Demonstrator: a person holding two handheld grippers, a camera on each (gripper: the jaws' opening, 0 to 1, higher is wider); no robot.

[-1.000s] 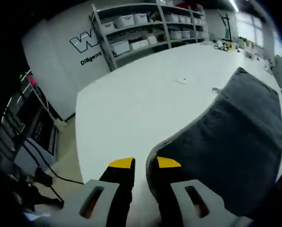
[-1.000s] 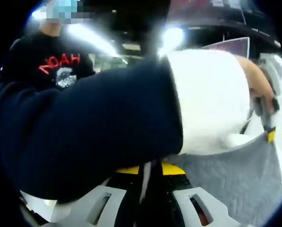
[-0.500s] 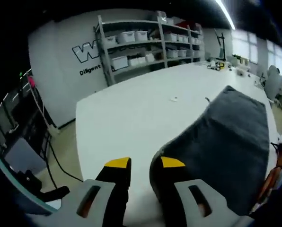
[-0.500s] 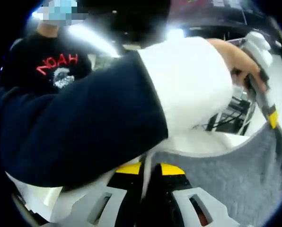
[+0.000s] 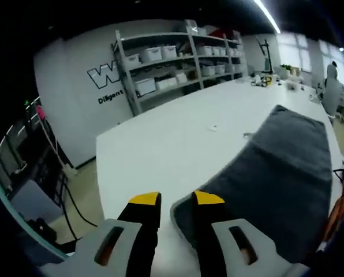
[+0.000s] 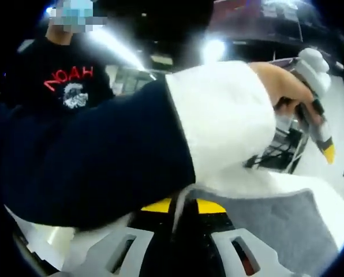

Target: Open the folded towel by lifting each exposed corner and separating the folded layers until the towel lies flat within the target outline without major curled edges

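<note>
Two grippers: I hold one in each hand, both with yellow-tipped jaws.
Left gripper [image 5: 176,202]: my jaws stand a little apart; the right jaw's tip lies over the near edge of the towel, the left jaw is over bare table. No cloth is pinched between them.
Right gripper [image 6: 183,205]: my jaws are pressed close together on the near edge of the towel, a thin pale strip running up between the yellow tips.
Towel [image 5: 279,173]: grey, quilted, spread on the white table [image 5: 160,147] in the left gripper view, running from my jaws toward the far right corner; near edge slightly raised and curved.
Towel, right gripper view [image 6: 276,225]: grey cloth spreads right from my jaws across the white surface.
Sleeve [image 6: 97,167]: dark with a white cuff, crossing the right gripper view just above my jaws.
Hand [image 6: 284,86]: it grips the other tool at upper right, yellow tip pointing down, clear of the cloth.
Shelves [image 5: 178,55]: grey racks with white bins, against the far wall.
</note>
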